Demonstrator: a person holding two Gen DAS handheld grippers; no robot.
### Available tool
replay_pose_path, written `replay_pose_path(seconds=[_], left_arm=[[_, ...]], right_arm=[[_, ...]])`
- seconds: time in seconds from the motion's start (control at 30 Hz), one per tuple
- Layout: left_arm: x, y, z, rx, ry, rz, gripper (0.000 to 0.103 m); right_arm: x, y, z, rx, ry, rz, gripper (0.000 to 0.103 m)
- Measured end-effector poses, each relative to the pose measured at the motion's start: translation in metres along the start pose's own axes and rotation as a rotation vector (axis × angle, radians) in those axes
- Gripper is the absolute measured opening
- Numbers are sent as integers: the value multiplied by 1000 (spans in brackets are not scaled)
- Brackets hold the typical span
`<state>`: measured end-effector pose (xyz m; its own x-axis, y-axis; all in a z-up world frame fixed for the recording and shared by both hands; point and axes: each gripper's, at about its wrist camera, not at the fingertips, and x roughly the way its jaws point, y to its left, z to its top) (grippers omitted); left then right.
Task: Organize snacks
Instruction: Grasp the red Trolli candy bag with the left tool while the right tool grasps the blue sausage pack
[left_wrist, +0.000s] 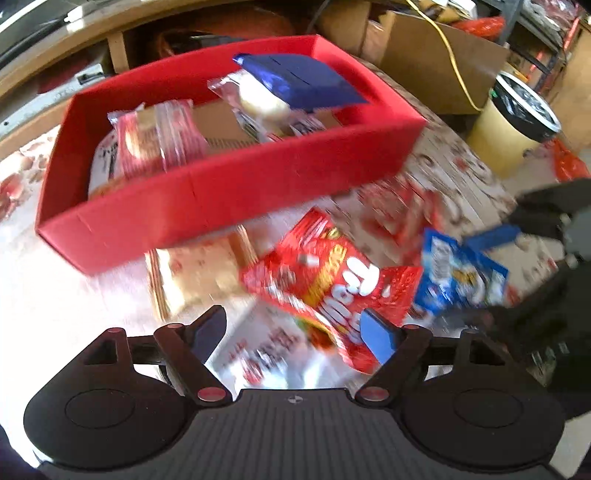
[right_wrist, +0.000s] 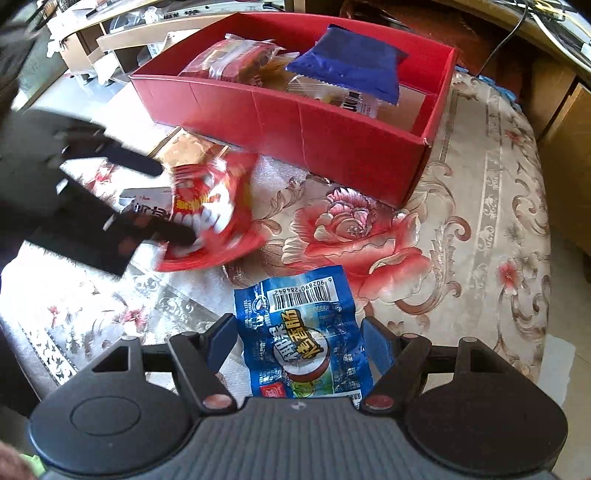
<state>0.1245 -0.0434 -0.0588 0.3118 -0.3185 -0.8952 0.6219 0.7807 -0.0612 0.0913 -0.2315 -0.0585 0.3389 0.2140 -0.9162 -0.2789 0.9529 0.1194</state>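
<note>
A red box (left_wrist: 229, 195) (right_wrist: 295, 122) stands on the flowered tablecloth and holds a dark blue packet (left_wrist: 303, 81) (right_wrist: 351, 66), a red-and-clear packet (left_wrist: 155, 140) (right_wrist: 236, 59) and a white bun packet (left_wrist: 258, 99). A red snack bag (left_wrist: 332, 280) (right_wrist: 214, 210) lies in front of the box. My left gripper (left_wrist: 295, 332) (right_wrist: 166, 203) is open over the red bag, its fingers astride the bag. A blue sausage packet (right_wrist: 303, 336) (left_wrist: 454, 273) lies flat between the fingers of my right gripper (right_wrist: 299, 343) (left_wrist: 491, 273), which is open around it.
A flat gold-and-red packet (right_wrist: 188, 147) (left_wrist: 195, 273) lies by the box's front wall. A yellow bin (left_wrist: 513, 125) with a black liner stands beyond the table edge. Cardboard boxes (left_wrist: 424, 55) and wooden furniture (right_wrist: 565, 155) surround the table.
</note>
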Motion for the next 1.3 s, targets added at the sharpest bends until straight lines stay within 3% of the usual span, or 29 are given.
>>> replay_pose_path(seconds=[0.17, 0.3, 0.4, 0.47, 0.6, 0.67, 0.73, 0.77, 0.8, 0.9, 1.07, 1.17, 1.23, 1.3], left_arm=[[-15, -15, 11, 68, -34, -27, 89], [-7, -16, 22, -121, -25, -91, 90], [12, -17, 25, -286, 17, -7, 89], [20, -19, 24, -377, 27, -3, 89], [27, -23, 28, -459, -14, 81, 88], [29, -28, 31, -451, -30, 126, 82], [30, -36, 31, -381, -22, 178, 67], [28, -39, 30, -334, -18, 191, 66], [26, -41, 27, -310, -13, 182, 61], [14, -42, 13, -274, 0, 139, 59], [2, -48, -7, -196, 1, 110, 61], [8, -49, -2, -166, -6, 111, 71], [14, -49, 2, -158, -9, 93, 85], [19, -51, 5, -130, -15, 121, 86]], right_arm=[[-8, -8, -5, 16, -1, -21, 70], [-10, -15, -3, 44, 0, -36, 70], [-16, -19, -3, 55, -12, -40, 70], [-21, -21, -4, 59, -24, -42, 70], [-25, -31, -10, 77, -37, -40, 70], [-26, -36, -14, 88, -40, -40, 70], [-26, -41, -16, 96, -42, -39, 70], [-26, -42, -17, 98, -41, -39, 70], [-26, -43, -18, 96, -40, -39, 70], [-27, -39, -18, 79, -42, -34, 70], [-26, -29, -15, 51, -45, -30, 70], [-20, -26, -16, 41, -29, -43, 70], [-17, -25, -16, 41, -21, -49, 70], [-13, -23, -15, 37, -13, -63, 70]])
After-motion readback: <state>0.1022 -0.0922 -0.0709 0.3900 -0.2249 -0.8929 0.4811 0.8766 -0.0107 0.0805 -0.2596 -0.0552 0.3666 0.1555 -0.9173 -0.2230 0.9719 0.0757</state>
